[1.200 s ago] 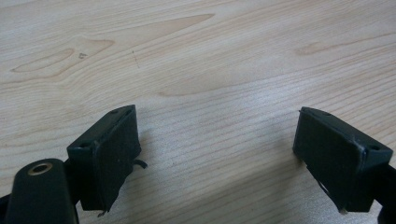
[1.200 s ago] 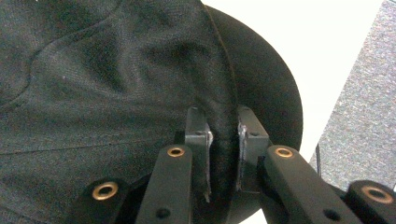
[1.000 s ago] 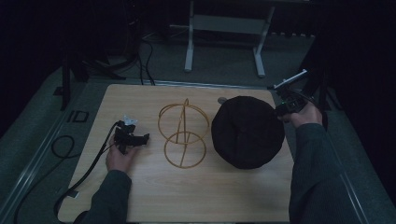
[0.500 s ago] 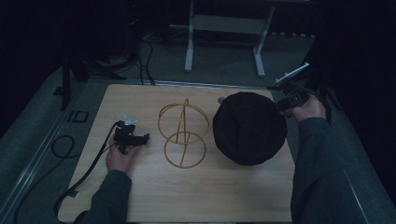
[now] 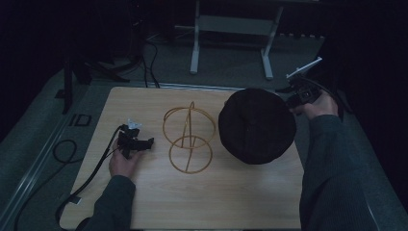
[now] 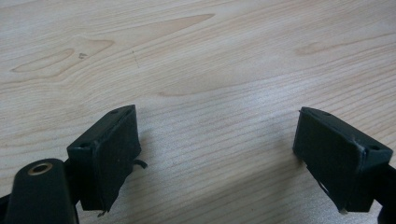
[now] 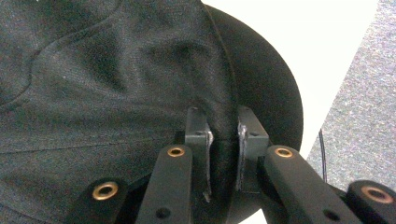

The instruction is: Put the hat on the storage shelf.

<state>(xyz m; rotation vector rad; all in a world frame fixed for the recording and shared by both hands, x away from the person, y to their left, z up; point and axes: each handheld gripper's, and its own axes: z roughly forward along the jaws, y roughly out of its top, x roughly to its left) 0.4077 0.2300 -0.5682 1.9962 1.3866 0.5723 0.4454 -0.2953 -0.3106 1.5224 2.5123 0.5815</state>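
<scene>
High view: black woven-fabric brimmed hat (image 5: 257, 125) at bench (image 5: 144, 202) 3 o'clock, beside gold wire hoop stand (image 5: 188, 137). Right tongs (image 7: 223, 144) clamped on brim fold, hat's 2 o'clock. Left tongs (image 6: 217, 154) apart, empty. Hat judged soft, light, floppy; brim edge best hold.

Black hat (image 5: 256, 126) beside gold wire stand (image 5: 187, 137)

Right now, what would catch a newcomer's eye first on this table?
The black hat at the table's right side, its edge pinched by the right tool, stands out first. Next comes the gold wire stand at the table's middle. The left tool rests open on the bare wood to the left.
</scene>
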